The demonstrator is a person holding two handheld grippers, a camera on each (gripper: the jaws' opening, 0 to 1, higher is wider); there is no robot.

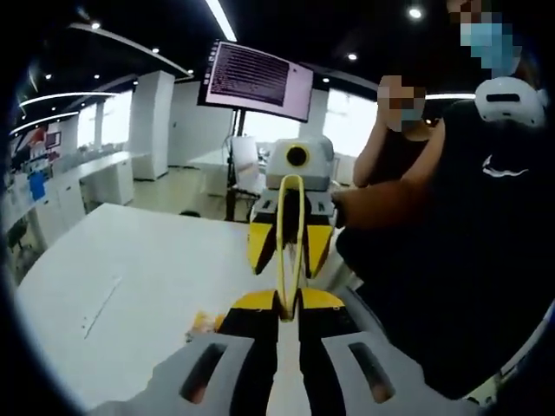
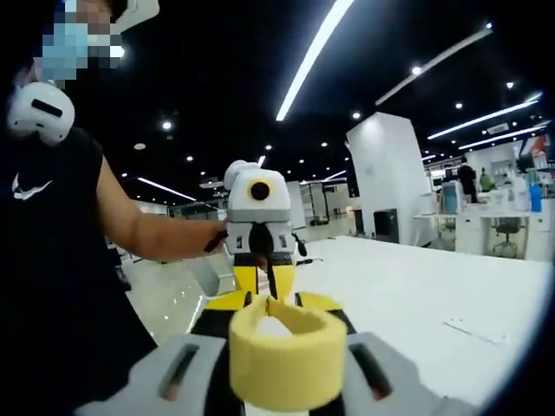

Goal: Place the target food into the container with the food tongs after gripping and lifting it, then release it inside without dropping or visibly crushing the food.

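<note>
In the right gripper view, we see the right tool (image 2: pixel 276 364) clamped on one yellow ring-shaped container (image 2: pixel 288 354), held above the white worktop (image 2: pixel 434 286). In the left gripper view, the left tool (image 1: pixel 290 325) is clamped on one pair of yellow food tongs (image 1: pixel 291 247), pointing away from the camera. One small yellowish piece of food (image 1: pixel 205 324) lies on the worktop just beside the left tool. We judge gripping, lifting and placing not yet done. Beyond stand two people.

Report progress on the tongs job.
Done: left gripper shut on the yellow tongs, right gripper shut on the yellow container. In hand: both held up over the white table. Left: grip food, lift it, release it inside; the tongs look empty.
</note>
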